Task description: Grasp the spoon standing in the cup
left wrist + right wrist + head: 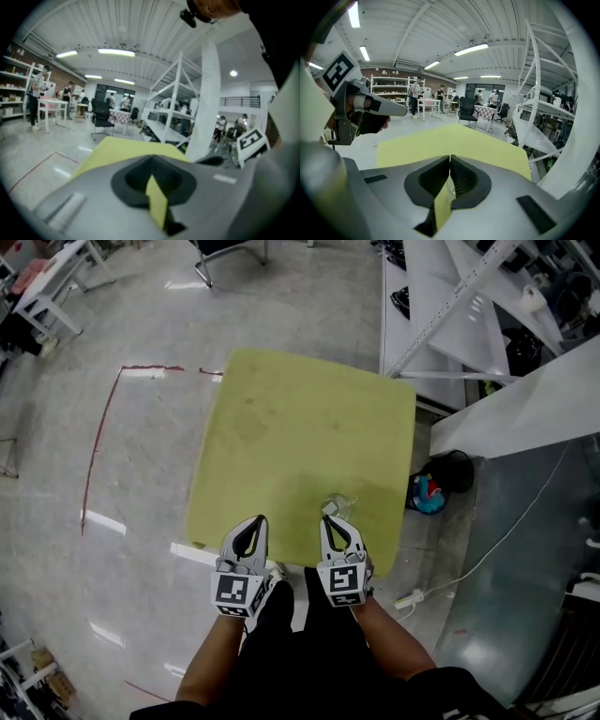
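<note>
Only the head view shows the clear cup (pixel 341 504) at the right gripper (pixel 327 518) tips on the yellow surface (pixel 281 427). The gripper views show both pairs of jaws closed, the left gripper (pixel 259 518) empty.

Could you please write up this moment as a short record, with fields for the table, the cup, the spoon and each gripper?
Surface: square yellow-green table
Cup: small clear plastic cup near the table's near edge, just ahead of the right gripper's tips
Spoon: not clearly made out in any view
Left gripper: jaws together, nothing between them, over the table's near edge
Right gripper: jaws together; a pale sliver shows between them, too small to identify
</note>
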Demonstrator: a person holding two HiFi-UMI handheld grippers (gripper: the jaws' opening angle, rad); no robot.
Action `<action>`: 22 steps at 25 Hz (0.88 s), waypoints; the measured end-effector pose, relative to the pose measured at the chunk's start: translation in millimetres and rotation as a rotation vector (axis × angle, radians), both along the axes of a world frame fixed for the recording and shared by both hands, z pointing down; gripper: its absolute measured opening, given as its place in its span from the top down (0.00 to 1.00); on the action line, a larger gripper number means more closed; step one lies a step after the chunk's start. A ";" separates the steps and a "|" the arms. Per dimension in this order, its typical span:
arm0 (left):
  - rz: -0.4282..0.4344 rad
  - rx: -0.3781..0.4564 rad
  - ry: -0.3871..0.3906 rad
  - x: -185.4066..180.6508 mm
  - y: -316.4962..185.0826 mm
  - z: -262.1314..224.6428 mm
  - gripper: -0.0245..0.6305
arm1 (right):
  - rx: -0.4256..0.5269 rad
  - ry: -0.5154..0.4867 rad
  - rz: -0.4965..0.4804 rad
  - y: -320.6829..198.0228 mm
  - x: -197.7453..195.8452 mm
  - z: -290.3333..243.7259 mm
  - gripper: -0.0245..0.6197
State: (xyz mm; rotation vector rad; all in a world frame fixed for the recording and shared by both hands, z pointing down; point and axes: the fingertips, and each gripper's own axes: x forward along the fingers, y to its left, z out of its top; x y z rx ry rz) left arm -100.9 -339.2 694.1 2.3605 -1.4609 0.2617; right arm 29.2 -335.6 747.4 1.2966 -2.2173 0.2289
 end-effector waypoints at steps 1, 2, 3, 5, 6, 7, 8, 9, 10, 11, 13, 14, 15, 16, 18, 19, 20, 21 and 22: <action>-0.002 0.003 -0.002 -1.9 -0.7 -2.0 0.95 | 0.005 -0.013 0.005 -1.0 -0.3 -3.9 0.94; -0.004 0.005 -0.003 -3.8 -1.5 -3.9 0.95 | 0.009 -0.023 0.008 -2.0 -0.3 -8.1 0.94; -0.007 0.008 -0.004 -5.5 -2.1 -5.9 0.95 | 0.015 -0.029 0.010 -2.7 -0.3 -12.5 0.94; -0.008 0.010 -0.005 -7.7 -0.4 -10.2 0.95 | 0.023 -0.038 0.014 -2.1 0.4 -21.7 0.94; -0.007 0.011 -0.006 -7.8 1.6 -12.9 0.95 | 0.026 -0.045 0.018 -0.7 1.4 -27.0 0.94; -0.003 0.016 -0.008 -6.8 2.7 -16.2 0.95 | 0.033 -0.051 0.023 -0.2 3.1 -33.2 0.94; 0.004 0.026 -0.010 -4.5 1.3 -20.7 0.95 | 0.046 -0.057 0.029 -1.9 5.8 -40.5 0.94; 0.012 0.042 -0.011 -1.1 -2.8 -26.5 0.95 | 0.063 -0.064 0.038 -5.8 9.5 -48.7 0.94; 0.022 0.059 -0.012 3.0 -7.6 -33.6 0.95 | 0.081 -0.073 0.048 -10.2 13.5 -58.0 0.94; 0.031 0.074 -0.012 7.4 -11.0 -41.5 0.95 | 0.095 -0.082 0.058 -13.4 17.5 -68.1 0.94; 0.052 0.097 -0.010 16.3 -13.7 -57.9 0.95 | 0.117 -0.103 0.080 -15.8 24.7 -88.9 0.94; 0.062 0.109 -0.008 20.6 -14.8 -65.7 0.95 | 0.128 -0.113 0.091 -16.6 27.7 -99.0 0.94; 0.071 0.122 -0.005 24.7 -16.4 -73.0 0.95 | 0.139 -0.123 0.100 -17.8 30.4 -108.6 0.94; 0.080 0.136 -0.001 28.9 -18.4 -80.3 0.95 | 0.152 -0.134 0.109 -19.0 32.9 -117.9 0.94; 0.104 0.166 0.006 39.3 -21.7 -94.5 0.95 | 0.180 -0.156 0.126 -21.3 37.5 -135.3 0.94; 0.121 0.181 0.008 45.2 -22.0 -101.2 0.95 | 0.196 -0.163 0.133 -22.0 39.3 -143.0 0.94; 0.139 0.196 0.009 50.7 -21.4 -107.8 0.95 | 0.212 -0.166 0.139 -22.2 40.9 -150.1 0.94; 0.155 0.209 0.012 55.6 -20.2 -114.5 0.95 | 0.228 -0.167 0.145 -22.3 42.6 -156.8 0.94; 0.167 0.221 0.015 59.9 -18.9 -121.3 0.95 | 0.241 -0.169 0.152 -22.4 44.7 -163.6 0.94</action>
